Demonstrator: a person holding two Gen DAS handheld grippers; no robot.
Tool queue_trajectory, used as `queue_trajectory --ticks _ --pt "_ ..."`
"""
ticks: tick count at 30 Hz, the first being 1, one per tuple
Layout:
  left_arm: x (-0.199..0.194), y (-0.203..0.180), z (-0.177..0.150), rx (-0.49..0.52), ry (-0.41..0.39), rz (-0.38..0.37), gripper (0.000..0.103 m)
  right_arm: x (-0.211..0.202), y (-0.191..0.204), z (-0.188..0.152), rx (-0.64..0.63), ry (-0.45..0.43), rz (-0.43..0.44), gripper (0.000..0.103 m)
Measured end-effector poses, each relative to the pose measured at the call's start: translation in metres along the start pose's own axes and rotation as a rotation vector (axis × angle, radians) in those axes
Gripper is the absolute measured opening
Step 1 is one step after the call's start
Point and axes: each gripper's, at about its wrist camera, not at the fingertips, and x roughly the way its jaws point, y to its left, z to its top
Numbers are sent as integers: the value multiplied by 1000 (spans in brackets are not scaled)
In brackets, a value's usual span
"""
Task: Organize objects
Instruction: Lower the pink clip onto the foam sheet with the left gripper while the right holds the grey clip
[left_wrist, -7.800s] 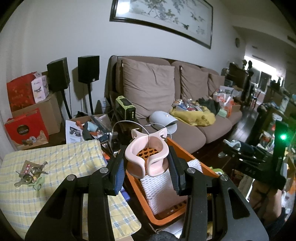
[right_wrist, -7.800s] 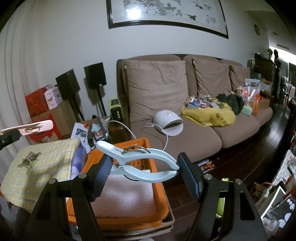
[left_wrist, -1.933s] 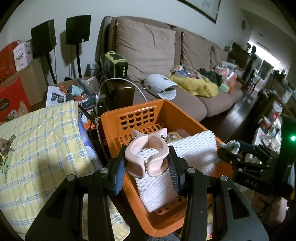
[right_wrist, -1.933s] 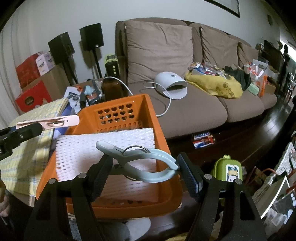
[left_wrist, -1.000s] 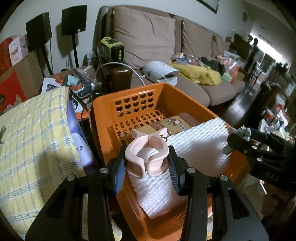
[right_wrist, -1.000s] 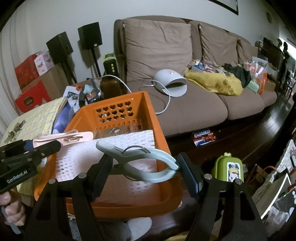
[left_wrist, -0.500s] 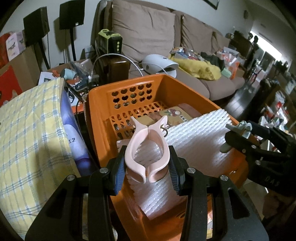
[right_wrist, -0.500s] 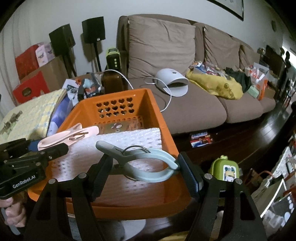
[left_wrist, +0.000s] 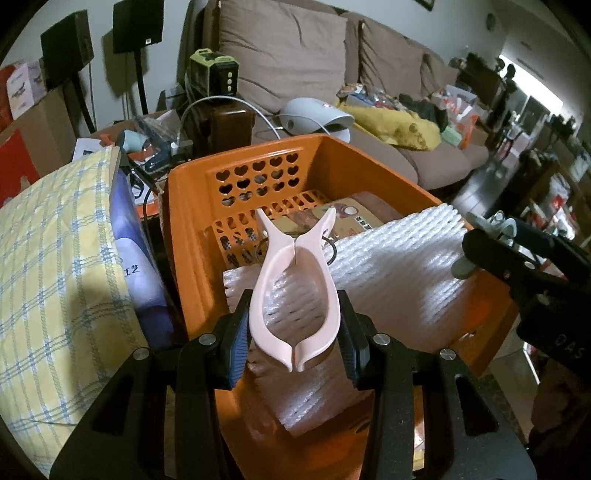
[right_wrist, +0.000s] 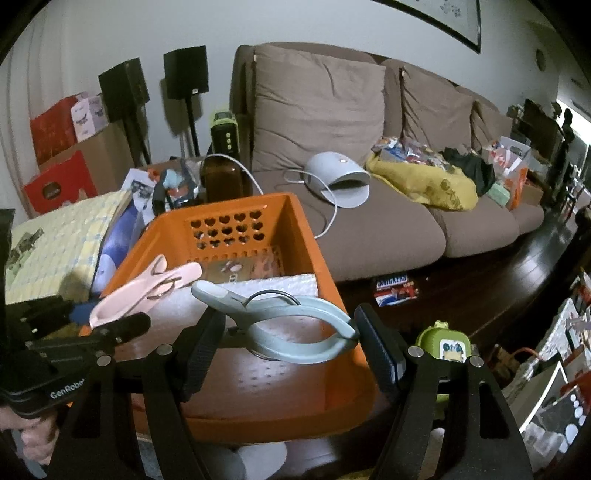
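Behind everything runs a brown sofa (right_wrist: 369, 206) strewn with a yellow cloth (right_wrist: 424, 184) and a white domed device (right_wrist: 338, 177), with 2 black speakers (right_wrist: 184, 72) on stands off to the side. Close in front of me sits an orange basket (left_wrist: 192, 206) with heart-shaped holes in its end wall, and a white foam sheet (left_wrist: 388, 273) lies inside it over a flat printed box (left_wrist: 354, 216). A yellow checked cloth (left_wrist: 48, 258) covers the surface just beside the basket.

My left gripper (left_wrist: 293, 332) has its jaws clamped on a pink clip (left_wrist: 293, 295), pressing the clip's 2 handle sides; the clip's forked tips point away from me over the basket, above the foam sheet. My right gripper (right_wrist: 291, 339) has its jaws pressed on a pale green clip (right_wrist: 280, 321), which lies crosswise between them, a wire ring showing at its middle. That clip hangs over the near part of the basket too. From the right wrist view I see the pink clip lower left, just beside the green one, not touching. A hand shows at the bottom left corner under the left gripper.
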Motion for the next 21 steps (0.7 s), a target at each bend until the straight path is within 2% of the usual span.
queue_trajectory --ticks 3,6,14,17,21 --pt "2 -1 -1 -2 14 -5 39 1 3 0 -8 0 -8 74" --pt "2 -3 -2 5 17 -4 39 2 9 -1 -48 -4 -53 74" --pt "2 -3 -3 -11 29 -30 39 4 14 -2 -53 -2 -32 74" --pt "2 -6 -3 -3 32 -36 39 2 17 -3 -75 -17 -67 74" --pt "1 -9 -3 0 38 -43 39 4 17 -4 -74 -6 -54 74"
